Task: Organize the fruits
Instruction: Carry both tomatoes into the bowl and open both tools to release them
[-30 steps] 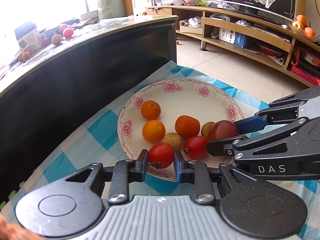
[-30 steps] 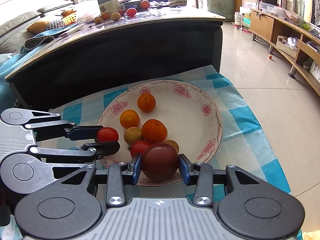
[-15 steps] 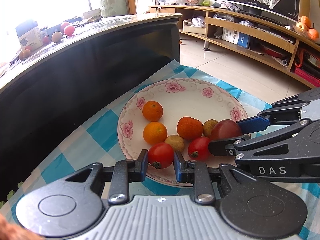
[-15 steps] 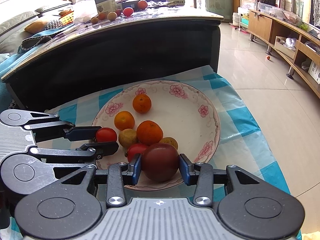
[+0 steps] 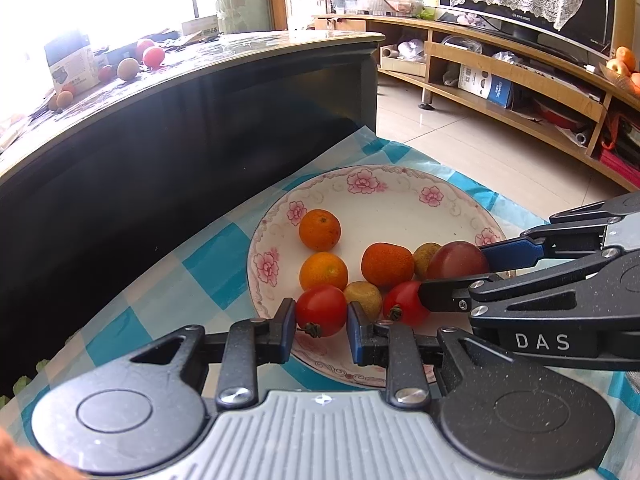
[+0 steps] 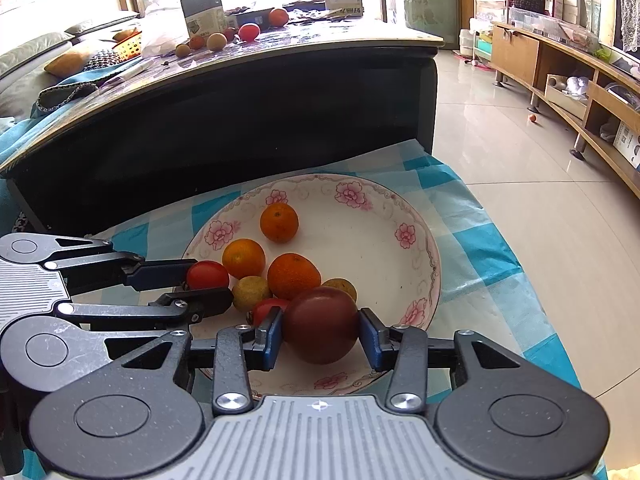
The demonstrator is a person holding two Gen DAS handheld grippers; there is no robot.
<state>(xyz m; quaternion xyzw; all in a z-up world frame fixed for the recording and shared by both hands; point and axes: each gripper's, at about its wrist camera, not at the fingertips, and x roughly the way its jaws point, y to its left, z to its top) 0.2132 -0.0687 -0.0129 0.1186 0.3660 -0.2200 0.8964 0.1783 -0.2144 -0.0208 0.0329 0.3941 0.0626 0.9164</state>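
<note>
Nearest your left gripper (image 5: 321,322): one cherry tomato (image 5: 321,310), clamped between the blue pads, stem end toward you, held over the near rim of the flowered plate (image 5: 400,208). Nearest your right gripper (image 6: 320,334): one dark plum (image 6: 321,325), pinched between both pads, also over the plate's near edge. Change over the last second: small. Both grips are as they were, and neither fruit has been let go; the plate has slid a little within both views, so you have drifted slightly rather than committed to a placement. Judged against the task, both pieces look delivered but not released, so opening the jaws appears to be the step in hand. Pose: both grippers come in low and roughly level from the near side, converging, with the right one's tips crossing the left view just beside a second cherry tomato (image 5: 405,303). Next on the plate: two small yellow-green fruits (image 5: 363,295), then three tangerines (image 5: 319,229), the farthest sitting apart near the rim's pink flowers. Under the plate: checked blue-and-white cloth (image 5: 224,276). Beyond: dark coffee table (image 6: 224,128), its top carrying more loose fruit (image 6: 249,32) and a small box (image 6: 202,10), likely stock yet to be sorted. Farthest: wooden shelf unit (image 5: 512,80) along the wall.
</note>
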